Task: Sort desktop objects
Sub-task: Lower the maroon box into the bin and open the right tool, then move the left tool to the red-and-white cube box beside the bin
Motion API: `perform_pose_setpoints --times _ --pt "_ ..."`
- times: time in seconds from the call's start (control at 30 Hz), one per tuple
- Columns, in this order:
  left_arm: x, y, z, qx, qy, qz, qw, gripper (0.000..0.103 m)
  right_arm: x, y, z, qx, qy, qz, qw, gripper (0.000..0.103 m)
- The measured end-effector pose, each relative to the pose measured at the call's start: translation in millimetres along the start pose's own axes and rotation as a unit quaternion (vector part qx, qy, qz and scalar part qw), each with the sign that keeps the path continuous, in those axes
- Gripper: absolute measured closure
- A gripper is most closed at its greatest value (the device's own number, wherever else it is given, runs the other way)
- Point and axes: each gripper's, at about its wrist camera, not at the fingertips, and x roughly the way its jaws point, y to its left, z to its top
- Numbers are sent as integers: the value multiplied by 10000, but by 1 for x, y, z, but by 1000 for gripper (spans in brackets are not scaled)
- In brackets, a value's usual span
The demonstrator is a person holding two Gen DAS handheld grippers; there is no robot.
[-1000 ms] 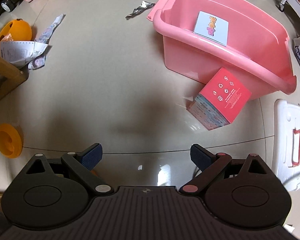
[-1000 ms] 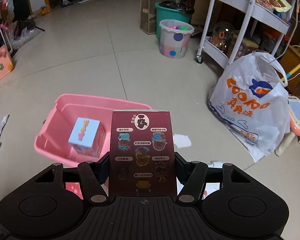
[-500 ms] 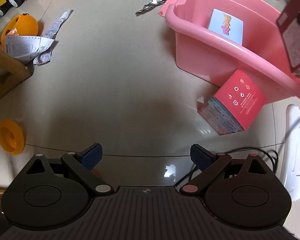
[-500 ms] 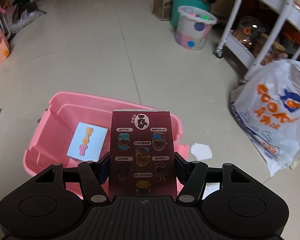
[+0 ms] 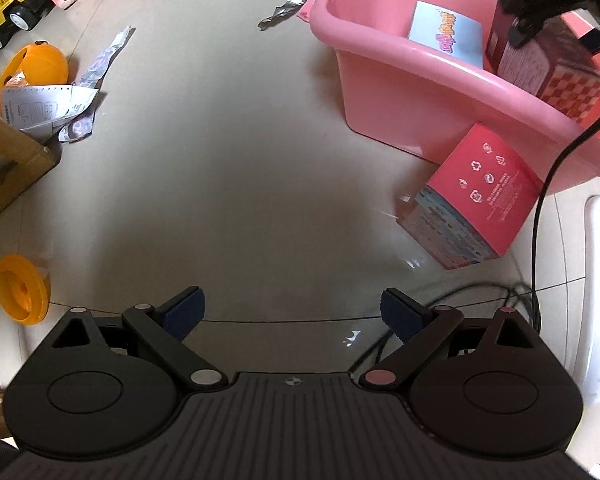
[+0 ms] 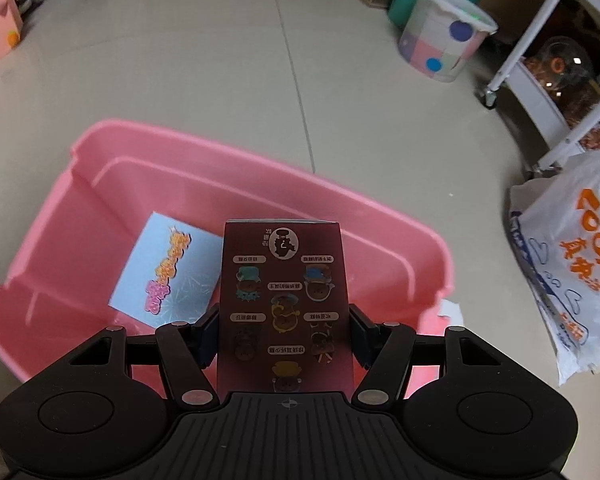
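Sort in progress: second box over the bin, not yet let go.

Right tool [image 6: 284, 336] clenched on the maroon box [image 6: 285, 300], held inside the pink bin's [image 6: 228, 160] rim; light-blue box [image 6: 166, 270] already lies in the bin. Left tool [image 5: 292, 312] released, holding nothing, above the floor. Remaining, apparently: pink box [image 5: 484, 188] leaning against the bin's outer wall, plus scattered paper scraps [image 5: 48, 104].

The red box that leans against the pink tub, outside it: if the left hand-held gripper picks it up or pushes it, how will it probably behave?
The red box rests tilted against the pink tub, so a push would probably tip it flat. It looks like thin cardboard: likely light, and a hard squeeze may dent it. Its flat faces should suit the open left hand-held gripper.
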Motion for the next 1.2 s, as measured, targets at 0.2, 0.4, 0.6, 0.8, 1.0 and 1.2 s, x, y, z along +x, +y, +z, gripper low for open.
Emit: perform_pose_setpoints --times 0.2,0.4,0.6,0.8,1.0,1.2 --pt "4 -4 1 47 -10 46 10000 6 38 10 -2 54 293 -2 9996 44" --pt "10 -10 -1 190 11 116 9998 6 61 7 -8 205 482 151 9985 44" --pt "13 -17 -3 381 24 192 9991 6 65 4 -6 377 596 220 9973 37" --pt "10 -22 -5 519 -44 257 9983 6 40 3 -12 450 263 443 9977 24" --pt "-6 -27 -16 984 -309 559 9931 6 -37 -9 -23 362 -713 460 9957 4" --pt "-45 -20 -22 961 -332 237 9945 6 -126 -50 -49 1256 -1522 272 9800 0"
